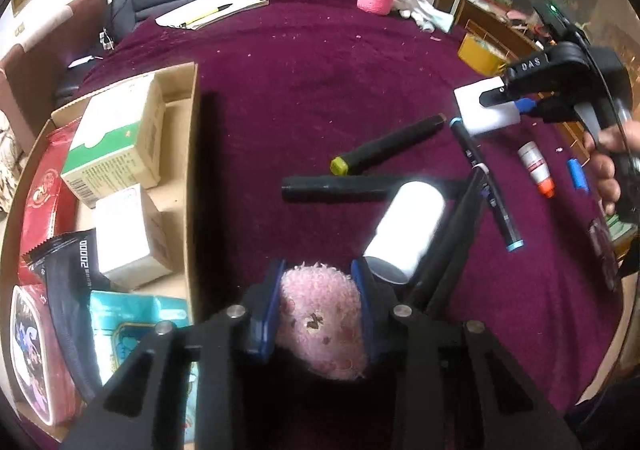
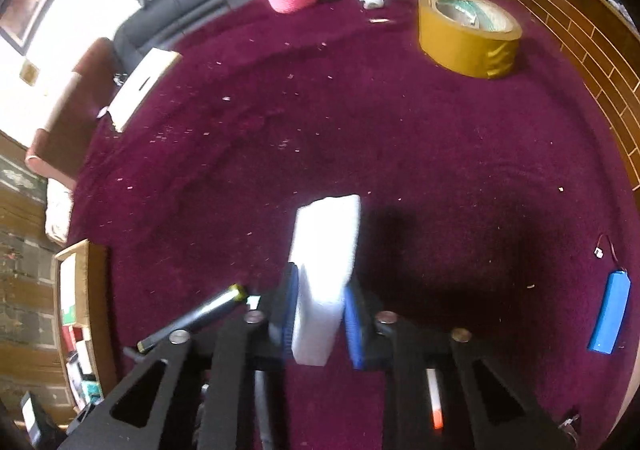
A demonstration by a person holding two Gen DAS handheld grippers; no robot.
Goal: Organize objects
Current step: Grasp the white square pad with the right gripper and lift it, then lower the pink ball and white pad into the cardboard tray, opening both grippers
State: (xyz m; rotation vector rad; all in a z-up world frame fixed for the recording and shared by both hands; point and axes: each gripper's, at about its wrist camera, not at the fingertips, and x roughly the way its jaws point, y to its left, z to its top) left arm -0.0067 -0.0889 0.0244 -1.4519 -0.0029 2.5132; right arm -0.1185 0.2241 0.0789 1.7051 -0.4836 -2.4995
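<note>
Both my jaws are busy right now. My left gripper [image 1: 318, 314] has its blue pads squeezed onto a fuzzy pink plush toy [image 1: 322, 324], held low over the maroon tablecloth [image 1: 320, 90]. My right gripper [image 2: 320, 314] is clamped tight on a white rectangular block [image 2: 324, 270], which sticks out ahead of the pads above the cloth.

Just beside the plush, to its right, a white cylinder bottle [image 1: 408, 226] lies tilted. Beyond it are a few dark markers, one with a yellow-green cap [image 1: 384, 146]. The cardboard box [image 1: 192, 170] sits at the left of the left wrist view, already stuffed with small cartons and packets. Over on the right wrist view there's a yellow tape roll [image 2: 468, 34] far off, and a blue battery pack [image 2: 610, 314] near the right edge.
</note>
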